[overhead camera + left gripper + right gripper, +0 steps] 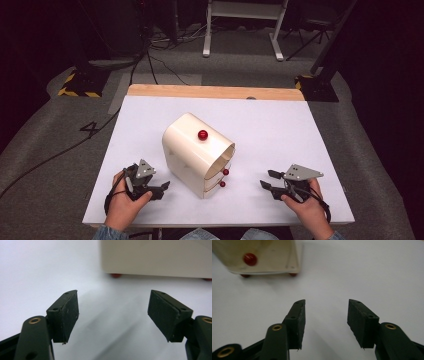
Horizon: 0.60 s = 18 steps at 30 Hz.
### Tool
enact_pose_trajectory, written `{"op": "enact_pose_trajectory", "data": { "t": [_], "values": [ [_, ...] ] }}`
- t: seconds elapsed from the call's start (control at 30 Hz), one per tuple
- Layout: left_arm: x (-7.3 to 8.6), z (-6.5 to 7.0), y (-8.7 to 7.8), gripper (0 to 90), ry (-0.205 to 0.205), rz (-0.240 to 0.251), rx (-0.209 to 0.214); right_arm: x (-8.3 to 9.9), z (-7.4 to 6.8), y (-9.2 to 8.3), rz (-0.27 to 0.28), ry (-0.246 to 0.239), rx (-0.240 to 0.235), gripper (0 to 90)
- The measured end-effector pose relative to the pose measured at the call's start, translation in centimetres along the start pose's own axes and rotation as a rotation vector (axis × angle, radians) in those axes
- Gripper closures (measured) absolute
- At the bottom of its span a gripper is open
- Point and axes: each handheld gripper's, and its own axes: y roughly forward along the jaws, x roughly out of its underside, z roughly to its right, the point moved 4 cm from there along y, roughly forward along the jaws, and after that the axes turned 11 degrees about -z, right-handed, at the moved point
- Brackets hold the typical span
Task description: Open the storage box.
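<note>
A cream cabinet (197, 152) with a rounded top stands in the middle of the white table (280, 125). A red knob (202, 134) sits on its top, and two red drawer knobs (225, 172) face front right. My left gripper (164, 189) rests on the table left of the cabinet, open and holding nothing. In the left gripper view, the cabinet's cream side (157, 257) is close ahead on small red feet (115, 275). My right gripper (269, 179) is open to the cabinet's right; its view shows a drawer knob (250, 259) at upper left.
A wooden strip (215, 91) runs along the table's far edge. Beyond it lie grey carpet, cables and a white stand's legs (245, 27). Yellow-black striped bases (80, 82) sit at the far left and right. Bare table surrounds the cabinet on all sides.
</note>
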Motion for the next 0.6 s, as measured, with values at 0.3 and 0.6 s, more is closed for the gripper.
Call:
{"op": "enact_pose_trajectory", "data": {
  "t": [0.3,0.6],
  "values": [
    [0.9,-2.1,0.2,24.6,-0.054,-0.026,-0.056,-2.5,-5.3,0.8,0.05,-0.086,-0.126,51.9],
    [2.1,-3.2,0.7,23.8,-0.091,-0.033,-0.065,-3.9,-7.2,2.2,0.073,-0.104,-0.193,58.4]
  ]
}}
